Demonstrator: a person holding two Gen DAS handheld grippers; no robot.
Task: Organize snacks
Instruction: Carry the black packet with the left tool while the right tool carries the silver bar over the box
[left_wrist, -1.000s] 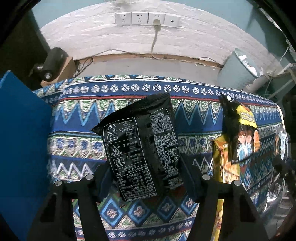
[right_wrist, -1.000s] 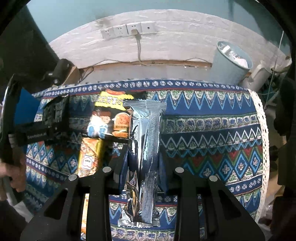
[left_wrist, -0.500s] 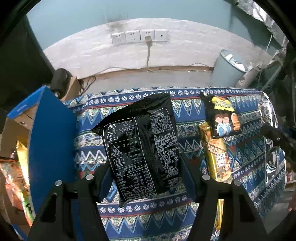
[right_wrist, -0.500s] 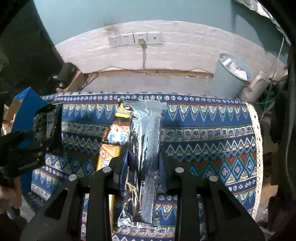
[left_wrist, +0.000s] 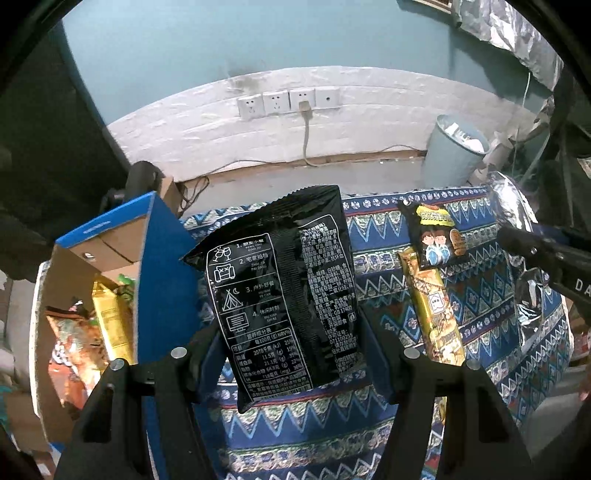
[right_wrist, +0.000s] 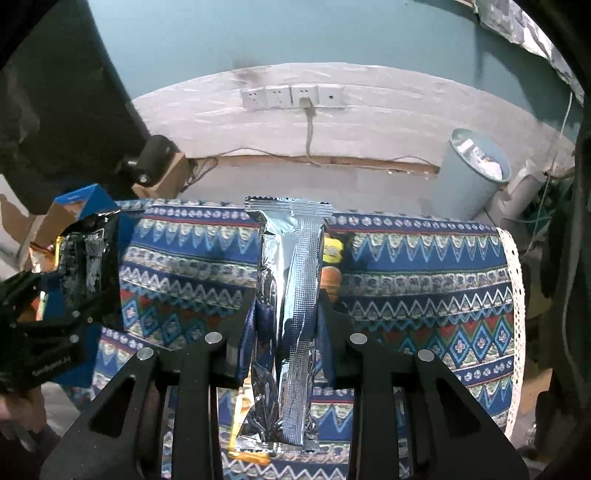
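My left gripper (left_wrist: 291, 354) is shut on a black snack bag (left_wrist: 284, 291) and holds it upright above the patterned table (left_wrist: 317, 432), beside an open blue cardboard box (left_wrist: 162, 266) that holds several snack packs (left_wrist: 110, 325). My right gripper (right_wrist: 286, 332) is shut on a silver foil snack pack (right_wrist: 291, 314) and holds it upright above the table (right_wrist: 424, 295). A small black cartoon snack bag (left_wrist: 436, 236) and a gold snack bar (left_wrist: 436, 314) lie on the table to the right. The left gripper with its black bag (right_wrist: 88, 266) shows at the left in the right wrist view.
A pale blue waste bin (left_wrist: 454, 151) stands on the floor behind the table; it also shows in the right wrist view (right_wrist: 469, 173). Wall sockets with a cable (left_wrist: 288, 103) are on the white brick wall. A lace cloth edge (right_wrist: 515, 295) marks the table's right side.
Both grippers have lifted and pulled back with their packs. The left one has swung left, so the open blue box and its snacks have come into view.
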